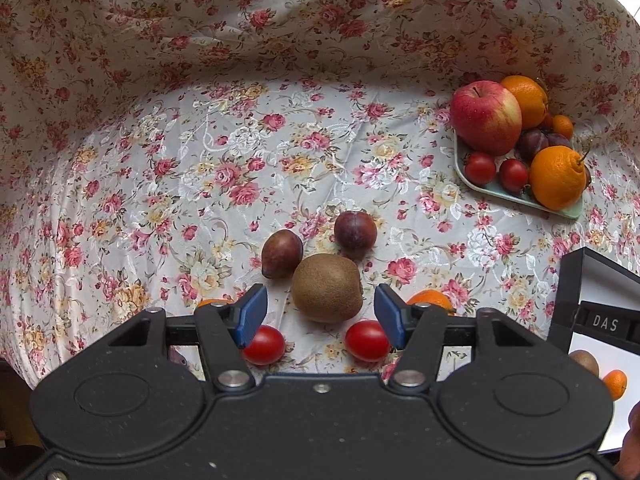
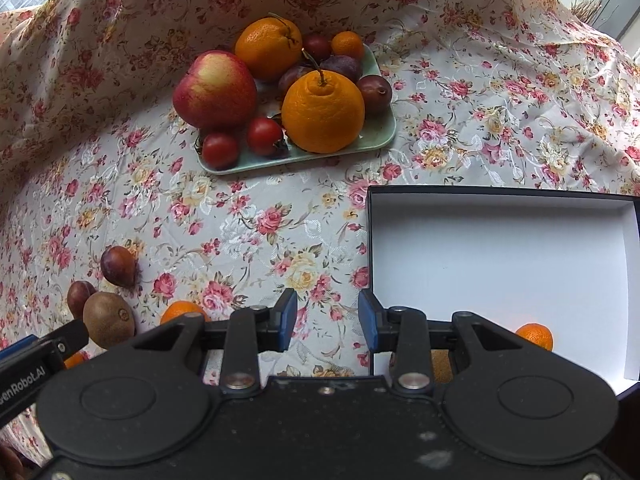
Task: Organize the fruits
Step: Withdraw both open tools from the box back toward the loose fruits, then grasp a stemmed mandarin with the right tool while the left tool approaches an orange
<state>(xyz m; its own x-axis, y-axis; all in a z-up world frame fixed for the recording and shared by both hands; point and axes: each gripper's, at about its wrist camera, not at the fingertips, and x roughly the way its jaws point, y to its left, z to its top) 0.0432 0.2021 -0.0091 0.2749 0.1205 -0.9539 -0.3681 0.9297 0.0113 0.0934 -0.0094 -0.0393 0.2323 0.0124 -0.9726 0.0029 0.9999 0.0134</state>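
My left gripper (image 1: 320,314) is open and empty, its jaws either side of a brown kiwi (image 1: 327,288) on the floral cloth. Two dark plums (image 1: 282,254) (image 1: 355,235) lie just beyond it, two cherry tomatoes (image 1: 263,345) (image 1: 367,340) just under the fingers, and small oranges (image 1: 430,300) beside them. My right gripper (image 2: 328,326) is open and empty, over the cloth at the left edge of a white-lined box (image 2: 500,264) holding a small orange (image 2: 534,336) and a partly hidden kiwi (image 2: 441,365). The loose kiwi (image 2: 108,320) shows at left.
A pale green tray (image 2: 376,136) at the back holds an apple (image 2: 216,88), two large oranges, plums, tomatoes and a small orange; it also shows in the left wrist view (image 1: 496,192). The floral cloth rises as a backdrop behind. The left gripper's tip (image 2: 40,346) shows at lower left.
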